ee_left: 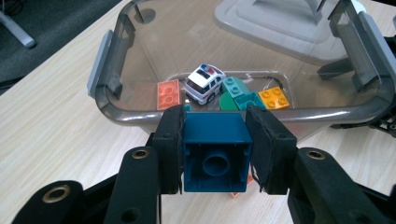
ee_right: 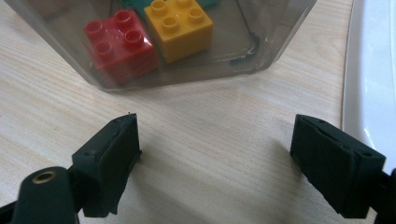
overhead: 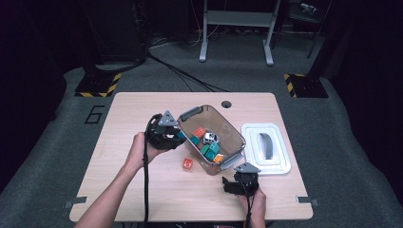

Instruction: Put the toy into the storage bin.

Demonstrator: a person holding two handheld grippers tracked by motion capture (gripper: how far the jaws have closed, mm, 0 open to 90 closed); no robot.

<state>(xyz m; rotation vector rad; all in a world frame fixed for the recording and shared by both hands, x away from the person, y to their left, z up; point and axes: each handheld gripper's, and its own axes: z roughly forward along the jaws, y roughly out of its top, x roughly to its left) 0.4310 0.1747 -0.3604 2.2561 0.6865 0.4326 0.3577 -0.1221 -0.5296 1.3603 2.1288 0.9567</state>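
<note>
High view: the left gripper (overhead: 177,135) holds a blue brick at the near-left rim of the clear bin (overhead: 189,114); an orange brick (overhead: 187,163) lies on the table just beside the bin.

Left gripper view: pads clenched on the blue brick (ee_left: 215,158), hollow side facing the camera. Carry it past the rim before releasing.

Right gripper view: the right gripper (ee_right: 215,158) is spread wide and empty over the table; best kept clear of the bin.

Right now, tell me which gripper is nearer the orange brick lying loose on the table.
Left. The left gripper, shut on a blue brick, hovers just up-left of the orange brick by the bin wall. The right gripper, open, sits farther off beyond the bin's near corner.
</note>
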